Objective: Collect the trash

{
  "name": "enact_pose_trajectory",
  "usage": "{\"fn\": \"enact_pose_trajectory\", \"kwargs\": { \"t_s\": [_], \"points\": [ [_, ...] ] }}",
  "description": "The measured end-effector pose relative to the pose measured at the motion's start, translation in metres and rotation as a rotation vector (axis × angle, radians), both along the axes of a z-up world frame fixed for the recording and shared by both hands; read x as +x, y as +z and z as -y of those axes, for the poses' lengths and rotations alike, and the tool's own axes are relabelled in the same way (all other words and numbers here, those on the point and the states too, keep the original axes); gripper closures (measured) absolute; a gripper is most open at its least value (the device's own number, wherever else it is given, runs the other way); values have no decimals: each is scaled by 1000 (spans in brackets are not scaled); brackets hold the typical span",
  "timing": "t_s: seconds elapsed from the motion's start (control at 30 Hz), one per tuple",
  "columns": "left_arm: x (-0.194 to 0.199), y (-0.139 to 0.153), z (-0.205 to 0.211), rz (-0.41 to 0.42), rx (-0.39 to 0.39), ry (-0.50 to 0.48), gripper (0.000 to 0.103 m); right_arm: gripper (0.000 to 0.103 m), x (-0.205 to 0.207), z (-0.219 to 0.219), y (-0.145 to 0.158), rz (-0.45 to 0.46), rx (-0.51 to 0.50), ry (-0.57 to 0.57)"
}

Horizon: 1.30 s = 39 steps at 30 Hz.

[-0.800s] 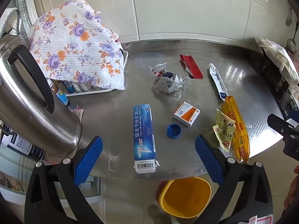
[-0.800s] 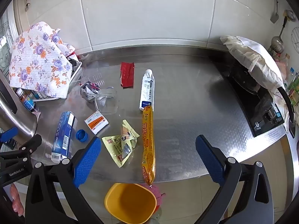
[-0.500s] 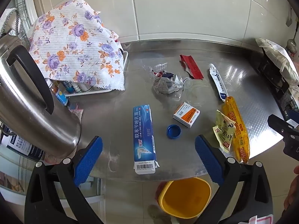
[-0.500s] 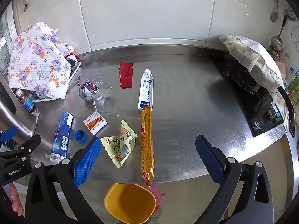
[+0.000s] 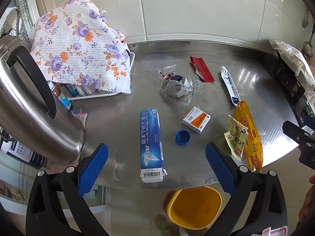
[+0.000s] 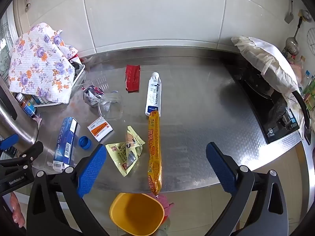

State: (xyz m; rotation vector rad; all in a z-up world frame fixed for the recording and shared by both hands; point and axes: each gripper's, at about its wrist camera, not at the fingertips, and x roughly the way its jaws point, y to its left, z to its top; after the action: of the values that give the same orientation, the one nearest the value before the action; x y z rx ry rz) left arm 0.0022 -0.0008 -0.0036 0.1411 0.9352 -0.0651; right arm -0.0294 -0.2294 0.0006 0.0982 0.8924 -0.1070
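Note:
Trash lies on a steel counter (image 5: 256, 90): a blue toothpaste box (image 5: 151, 143) (image 6: 66, 139), a blue bottle cap (image 5: 182, 137) (image 6: 84, 142), a small orange-white box (image 5: 196, 122) (image 6: 100, 129), a crumpled wrapper (image 5: 173, 84) (image 6: 91, 96), a red packet (image 5: 201, 71) (image 6: 132, 78), a white tube (image 5: 230, 85) (image 6: 154, 94), a long orange sausage pack (image 5: 249, 135) (image 6: 154, 153) and a yellow-green packet (image 5: 235, 137) (image 6: 126, 149). A yellow bin (image 5: 194, 208) (image 6: 136, 213) stands on the floor below the counter edge. My left gripper (image 5: 156, 167) is open over the toothpaste box's near end. My right gripper (image 6: 156, 166) is open over the sausage pack.
A steel kettle (image 5: 29, 106) stands at the left, beside a tray of bottles under a floral cloth (image 5: 78, 47) (image 6: 39, 63). An induction cooker (image 6: 275, 106) with a cloth-covered pan (image 6: 263, 59) sits at the right. A clear plastic lid (image 6: 110, 106) lies by the crumpled wrapper.
Both grippers have crept slightly forward toward the counter; the objects have not moved and both grippers stay open.

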Motion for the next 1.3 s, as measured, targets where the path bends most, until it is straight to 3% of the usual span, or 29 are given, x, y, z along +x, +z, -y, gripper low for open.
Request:
{"fn": "enact_pose_trajectory", "kwargs": {
  "t_s": [1.3],
  "points": [
    [-1, 0, -3, -7, -1, 9, 5, 3, -3, -1, 2, -1, 2, 0]
  ]
}}
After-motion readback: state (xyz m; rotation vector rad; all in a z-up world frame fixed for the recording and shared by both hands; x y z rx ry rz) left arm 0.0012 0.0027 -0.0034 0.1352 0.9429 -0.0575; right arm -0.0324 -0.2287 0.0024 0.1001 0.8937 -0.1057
